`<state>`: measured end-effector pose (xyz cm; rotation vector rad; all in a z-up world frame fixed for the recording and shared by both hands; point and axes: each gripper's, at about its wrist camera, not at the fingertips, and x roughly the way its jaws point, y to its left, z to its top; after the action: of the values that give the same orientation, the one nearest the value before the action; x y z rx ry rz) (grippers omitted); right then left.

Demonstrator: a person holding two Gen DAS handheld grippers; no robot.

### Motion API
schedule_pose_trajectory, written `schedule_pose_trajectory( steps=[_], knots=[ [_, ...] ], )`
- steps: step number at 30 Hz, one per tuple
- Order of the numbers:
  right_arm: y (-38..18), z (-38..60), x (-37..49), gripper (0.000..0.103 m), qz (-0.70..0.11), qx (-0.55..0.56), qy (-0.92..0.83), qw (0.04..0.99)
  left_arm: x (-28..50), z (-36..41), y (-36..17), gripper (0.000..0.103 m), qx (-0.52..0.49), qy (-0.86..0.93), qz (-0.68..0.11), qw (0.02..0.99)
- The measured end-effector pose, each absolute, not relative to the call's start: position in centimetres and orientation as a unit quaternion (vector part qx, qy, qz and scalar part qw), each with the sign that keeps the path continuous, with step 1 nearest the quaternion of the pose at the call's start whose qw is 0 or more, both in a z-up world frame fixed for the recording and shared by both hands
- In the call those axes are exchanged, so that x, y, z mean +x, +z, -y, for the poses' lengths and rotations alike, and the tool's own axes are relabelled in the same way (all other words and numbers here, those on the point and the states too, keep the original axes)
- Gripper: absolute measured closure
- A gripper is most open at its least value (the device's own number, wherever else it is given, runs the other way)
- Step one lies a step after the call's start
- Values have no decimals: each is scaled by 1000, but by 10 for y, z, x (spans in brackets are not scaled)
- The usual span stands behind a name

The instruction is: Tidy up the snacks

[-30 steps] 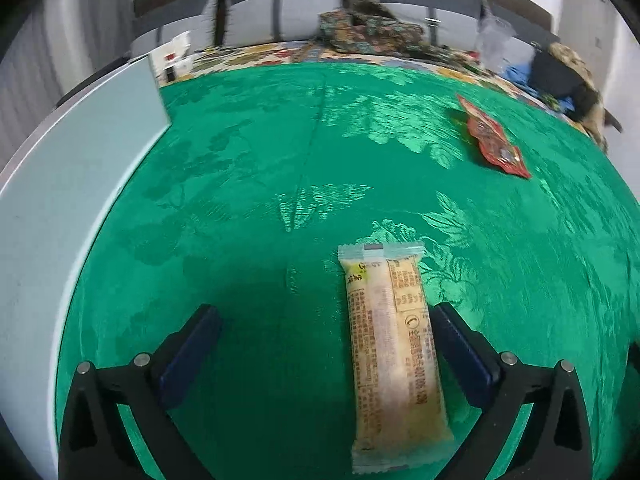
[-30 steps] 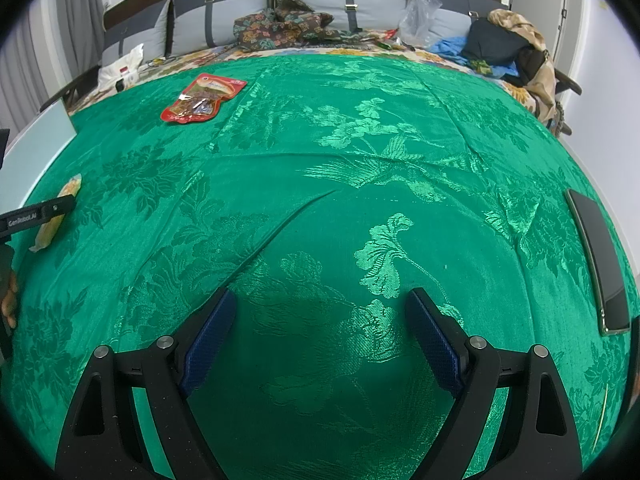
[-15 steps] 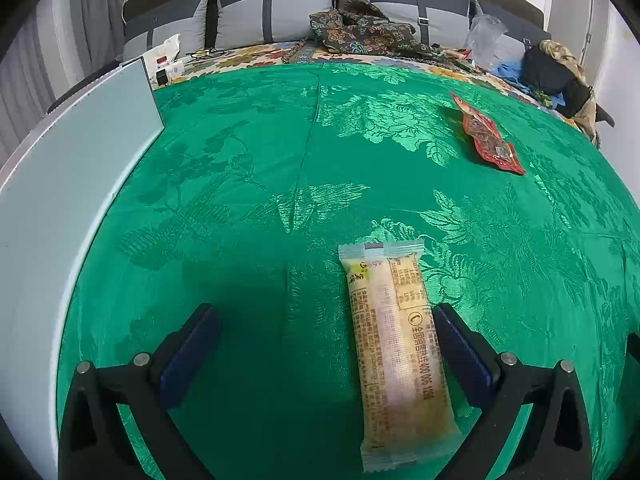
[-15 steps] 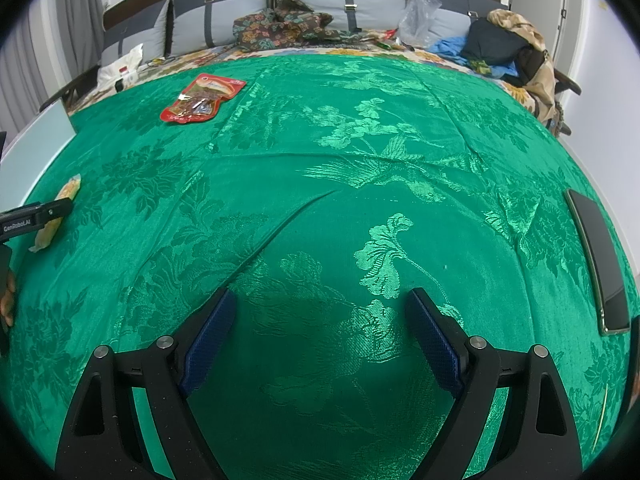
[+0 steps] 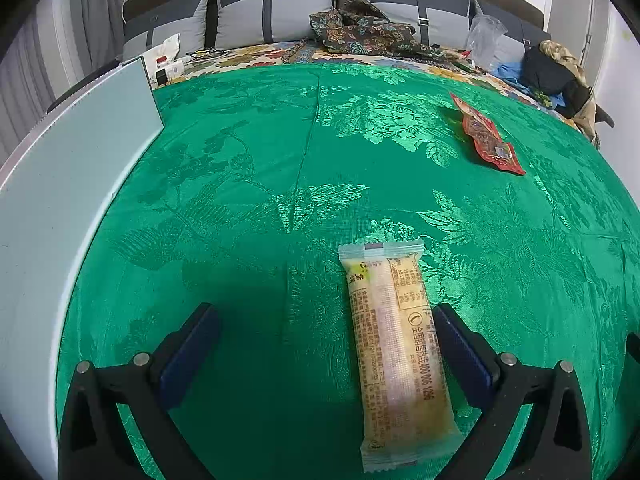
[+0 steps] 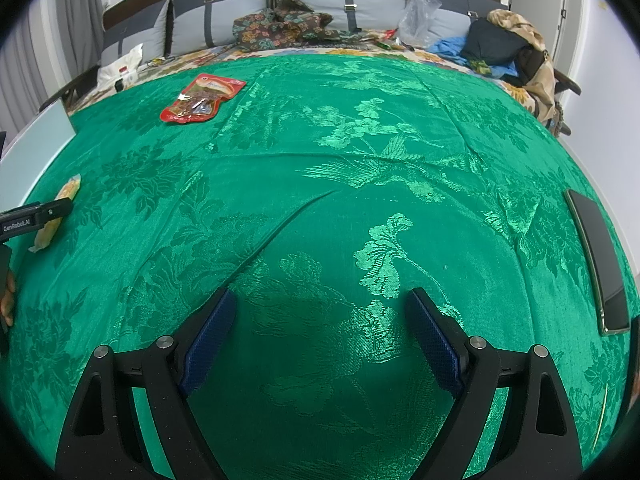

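The left tool is standing released over the bar, which is lying just beside its right finger, off-centre; closing could be pushing the wrapper askew. The right tool is idling spread, empty. A red pouch is lying well apart on the slick green cloth; pillows are lining the far side.

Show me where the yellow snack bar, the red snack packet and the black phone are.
yellow snack bar [image 5: 396, 344], left wrist view, middle of wrapper.
red snack packet [image 6: 202, 98], right wrist view, packet centre.
black phone [image 6: 600, 264], right wrist view, screen middle.
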<state>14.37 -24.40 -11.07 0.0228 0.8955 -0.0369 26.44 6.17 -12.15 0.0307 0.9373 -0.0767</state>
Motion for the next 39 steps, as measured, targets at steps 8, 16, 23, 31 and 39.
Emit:
schedule_pose_trajectory(
  steps=[8,16,23,31,39],
  knots=[
    [-108,241,149,15,-442,10,-22,896,264,-62,-122,0,15,-37,-452,891],
    [-56,173,250,15,-388,62,73,916,264,-62,-121,0,15,-37,-451,891],
    [-93,120,388,16,-474,69,47,877,264,-62,-121,0,14,-38,-452,891],
    [-99,111,384,42,-485,27,17,874,264,-61,-122,0,14,-37,-451,891],
    [-89,175,322,60,-491,108,77,861,264,-62,-122,0,14,-38,-451,891]
  ],
)
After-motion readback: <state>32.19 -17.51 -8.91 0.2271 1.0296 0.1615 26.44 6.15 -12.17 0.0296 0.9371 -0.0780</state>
